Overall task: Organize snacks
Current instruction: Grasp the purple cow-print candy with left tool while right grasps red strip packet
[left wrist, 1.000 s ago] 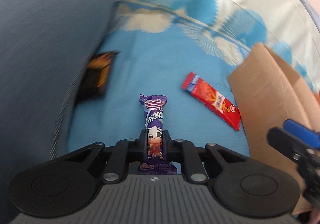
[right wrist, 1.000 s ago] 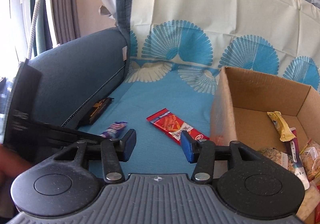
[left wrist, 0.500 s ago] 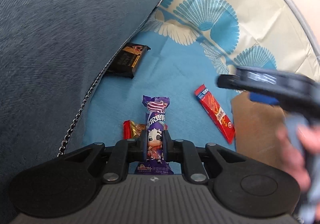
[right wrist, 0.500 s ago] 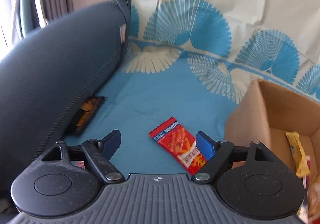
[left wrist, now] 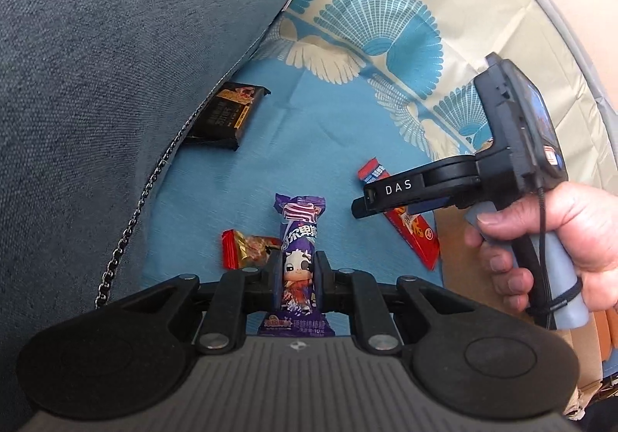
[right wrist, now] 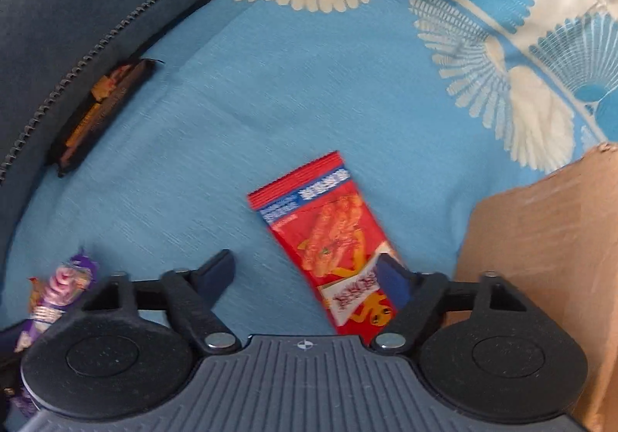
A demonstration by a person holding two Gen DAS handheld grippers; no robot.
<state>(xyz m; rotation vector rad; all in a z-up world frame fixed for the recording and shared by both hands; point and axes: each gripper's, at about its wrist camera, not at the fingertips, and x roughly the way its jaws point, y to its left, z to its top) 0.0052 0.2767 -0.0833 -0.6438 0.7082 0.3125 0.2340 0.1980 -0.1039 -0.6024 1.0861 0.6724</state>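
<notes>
My left gripper (left wrist: pixel 296 273) is shut on a purple candy wrapper (left wrist: pixel 299 235) with a cartoon figure, held above the blue cloth. My right gripper (right wrist: pixel 307 273) is open and low over a red snack packet (right wrist: pixel 328 235), its right finger over the packet's lower end. The right gripper also shows in the left wrist view (left wrist: pixel 390 196), above the same red packet (left wrist: pixel 415 235). A small red and gold candy (left wrist: pixel 247 246) lies left of the purple wrapper. The purple wrapper shows at the lower left of the right wrist view (right wrist: pixel 58 289).
A dark chocolate bar (left wrist: pixel 228 113) lies against the grey sofa cushion (left wrist: pixel 116 65); it also shows in the right wrist view (right wrist: pixel 102 111). A cardboard box (right wrist: pixel 540 239) stands at the right on the blue patterned cloth (right wrist: pixel 309 84).
My right gripper has moved down and forward over the red packet and opened wider. My left gripper has lifted with the purple wrapper, uncovering the red and gold candy.
</notes>
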